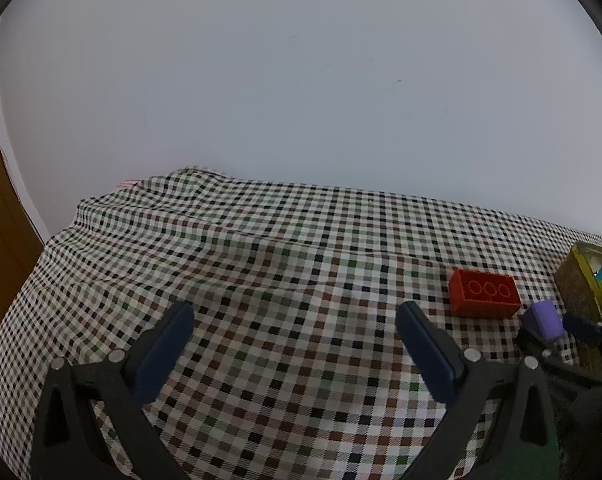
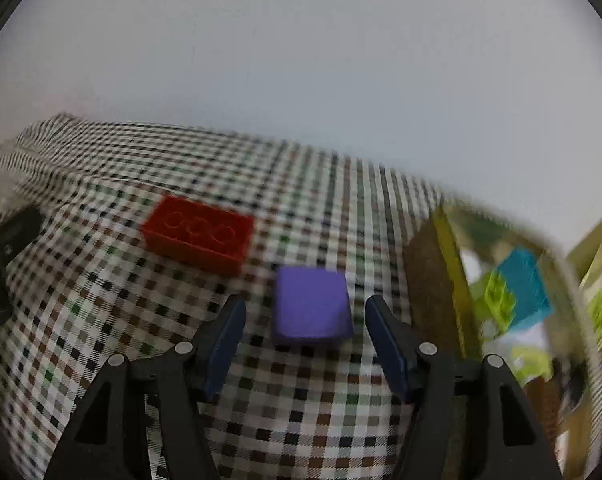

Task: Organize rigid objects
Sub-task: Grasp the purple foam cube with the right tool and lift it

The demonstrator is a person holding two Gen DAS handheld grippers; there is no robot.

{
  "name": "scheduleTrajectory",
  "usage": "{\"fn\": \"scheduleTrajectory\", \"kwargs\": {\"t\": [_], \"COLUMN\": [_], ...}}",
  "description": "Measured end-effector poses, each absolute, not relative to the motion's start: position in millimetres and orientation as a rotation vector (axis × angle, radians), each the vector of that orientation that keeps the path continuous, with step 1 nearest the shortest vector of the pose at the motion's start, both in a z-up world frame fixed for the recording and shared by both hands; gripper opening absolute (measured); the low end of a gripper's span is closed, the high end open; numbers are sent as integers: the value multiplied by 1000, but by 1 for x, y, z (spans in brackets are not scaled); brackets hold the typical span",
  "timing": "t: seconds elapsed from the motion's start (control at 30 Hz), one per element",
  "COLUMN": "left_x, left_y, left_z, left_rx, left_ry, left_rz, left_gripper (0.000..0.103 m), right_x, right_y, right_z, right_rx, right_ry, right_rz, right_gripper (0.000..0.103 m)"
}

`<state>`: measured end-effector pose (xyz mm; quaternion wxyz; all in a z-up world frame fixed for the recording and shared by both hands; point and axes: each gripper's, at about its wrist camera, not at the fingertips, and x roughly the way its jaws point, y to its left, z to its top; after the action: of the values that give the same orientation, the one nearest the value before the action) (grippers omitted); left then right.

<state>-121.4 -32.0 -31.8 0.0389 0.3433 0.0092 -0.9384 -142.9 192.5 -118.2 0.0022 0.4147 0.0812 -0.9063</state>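
My right gripper (image 2: 305, 304) sits low over the checked cloth (image 2: 309, 412) with its jaws partly open and the purple cube (image 2: 311, 306) between the fingertips. There is a visible gap of cloth on each side of the cube, so neither pad presses on it; the left gap looks a little wider than the right. The cube rests flat on the cloth, and I have no grip on it. This view is smeared by motion, so I cannot read fine contact better than that.

Taking the cube as my landmark: the red brick (image 2: 199, 234) lies beyond it and to the left, apart from it, studs up. To the right of the cube stands the box (image 2: 429, 280), its brown wall nearest, with a blue block (image 2: 527, 284) and a lime-green block (image 2: 497, 300) inside it. The cube is near that wall but not touching it.

My left gripper (image 1: 295, 314) hangs over bare cloth well left of the cube, jaws spread wide, nothing between them and nothing touched. From that camera I see the cube (image 1: 545, 318) at the far right with the right gripper's dark fingertips (image 1: 581, 326) around it, the brick (image 1: 485, 292) just left of it, and the box (image 1: 579, 280) behind it at the frame's edge.
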Motion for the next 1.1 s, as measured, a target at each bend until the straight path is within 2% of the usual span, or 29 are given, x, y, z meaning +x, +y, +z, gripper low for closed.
{"fn": "scheduleTrajectory", "kwargs": {"t": [0.3, 0.33, 0.37, 0.43, 0.47, 0.6, 0.73, 1.1], "left_x": [-123, -123, -124, -124, -125, -125, -125, -123], "left_y": [-31, -31, -32, -32, -33, -35, -35, -13], "left_z": [-33, -33, -32, -32, -33, -34, -34, -29], "left_rx": [1066, 1067, 1068, 1069, 1072, 1085, 1095, 1091], "left_ry": [25, 26, 26, 29, 33, 53, 54, -4], "left_rz": [-2884, -2886, -2888, -2887, -2886, -2885, -2889, -3059], "left_gripper": [102, 102, 102, 102, 102, 102, 102, 102], "right_x": [-149, -149, -150, -148, -146, -135, -129, -90], "right_y": [192, 195, 201, 204, 204, 201, 200, 230], "right_z": [-109, -109, -108, -105, -104, -98, -86, -52], "right_rx": [1319, 1327, 1334, 1318, 1300, 1232, 1163, 889], "right_ry": [205, 150, 74, 35, 16, -84, -63, -192], "right_rz": [-2806, -2775, -2734, -2699, -2683, -2565, -2573, -2666], "right_gripper": [60, 58, 50, 49, 45, 44, 43, 43]}}
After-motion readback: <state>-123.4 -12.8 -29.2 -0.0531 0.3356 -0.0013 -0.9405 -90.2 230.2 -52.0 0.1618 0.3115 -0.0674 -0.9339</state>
